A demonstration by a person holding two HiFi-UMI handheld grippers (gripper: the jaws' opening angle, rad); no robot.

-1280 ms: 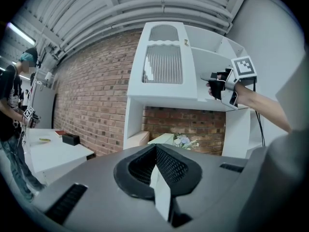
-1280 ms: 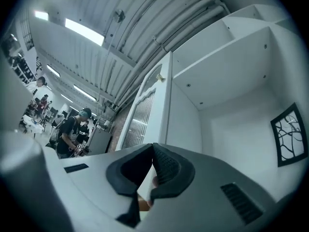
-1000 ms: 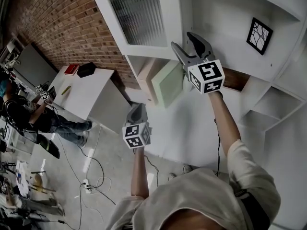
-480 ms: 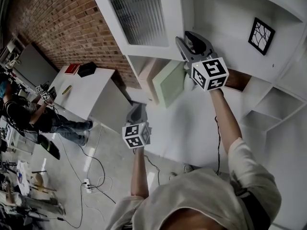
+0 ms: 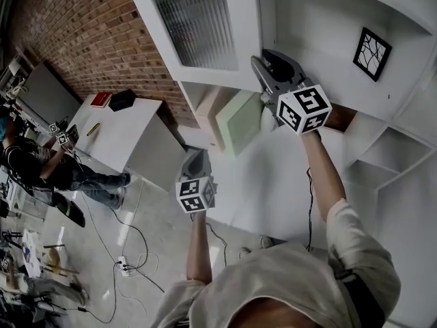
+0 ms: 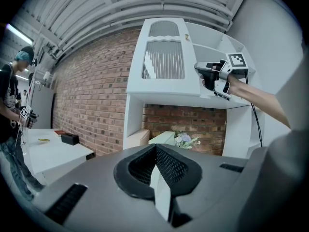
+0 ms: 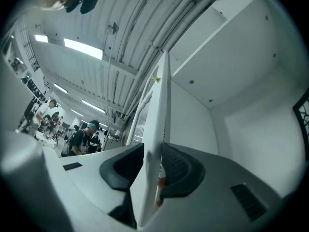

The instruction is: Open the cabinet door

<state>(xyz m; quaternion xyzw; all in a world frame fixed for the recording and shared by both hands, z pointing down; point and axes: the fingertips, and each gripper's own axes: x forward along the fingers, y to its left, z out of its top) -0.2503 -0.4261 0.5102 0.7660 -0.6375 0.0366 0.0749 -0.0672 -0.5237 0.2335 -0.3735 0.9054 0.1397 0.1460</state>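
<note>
Brick wall (image 5: 75, 39) to the left, white cabinet carcass (image 5: 321, 19) ahead. Head view first: the right gripper (image 5: 271, 63) sits up at the free edge of the cabinet door (image 5: 198, 26), the ribbed-glass one. Against a second ago its jaws have narrowed from wide open to roughly half that, and its marker cube has rolled a little; the hand has not travelled. The door lies where it did before, so no swing yet. The left gripper (image 5: 196, 157) hangs low, well apart from the cabinet, unchanged. Left gripper view: its jaws are together with nothing between them. From here I see the door front-on, with the right gripper at its right-hand edge. I cannot tell from this angle whether the door is flush or a crack open. Right gripper view: the door panel shows edge-on, running straight up between the two pads. The jaws are closing at this moment, and I see no daylight between either pad and the panel, so I read it as a pinch on the edge just being made. For the task: reach done, grip forming, opening not begun. My judgement is that the next move calls for a pull along the hinge arc once the pinch is firm. A thin edge hold could slip if I pull early.
</note>
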